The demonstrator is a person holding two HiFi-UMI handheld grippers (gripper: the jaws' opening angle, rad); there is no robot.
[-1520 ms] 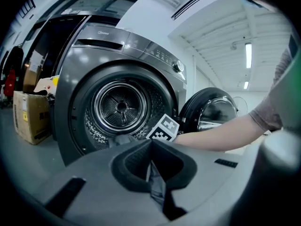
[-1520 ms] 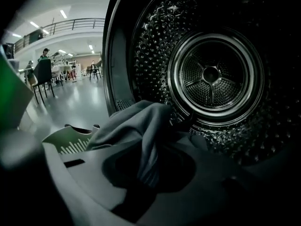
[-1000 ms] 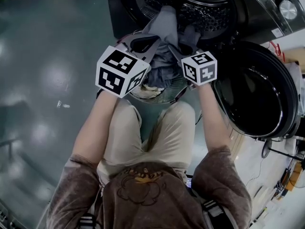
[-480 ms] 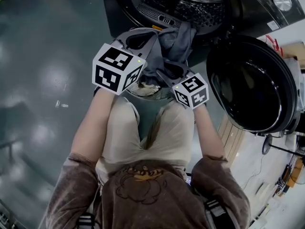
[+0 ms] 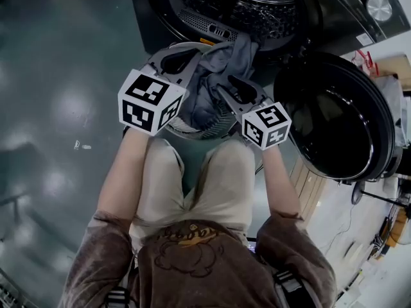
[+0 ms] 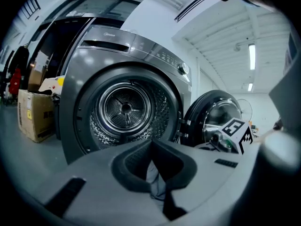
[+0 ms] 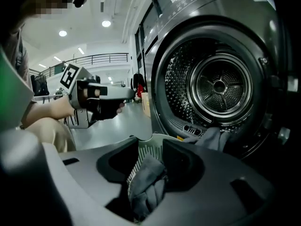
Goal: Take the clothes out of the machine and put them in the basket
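Mid-transfer, the grey garment [image 5: 207,85] trails from the machine [image 5: 231,8] into the basket [image 5: 192,127], pinched in the closed left tongs [image 6: 153,147] while the right tongs [image 7: 150,152] are opening around it; next, probably, lower and release it fully.

Machine [image 5: 334,8] dark grey; drum [image 5: 257,5] steel, perforated all over; door [image 5: 334,114] glossy black. Clothes [image 5: 212,76] plain grey-blue. Basket [image 5: 221,119] pale, slatted wall. Left cube [image 5: 149,100] and right cube [image 5: 266,126] white with black square markers. Floor [image 5: 58,76] dark teal, glossy. Trousers [image 5: 167,178] beige; top [image 5: 192,262] mottled brown.
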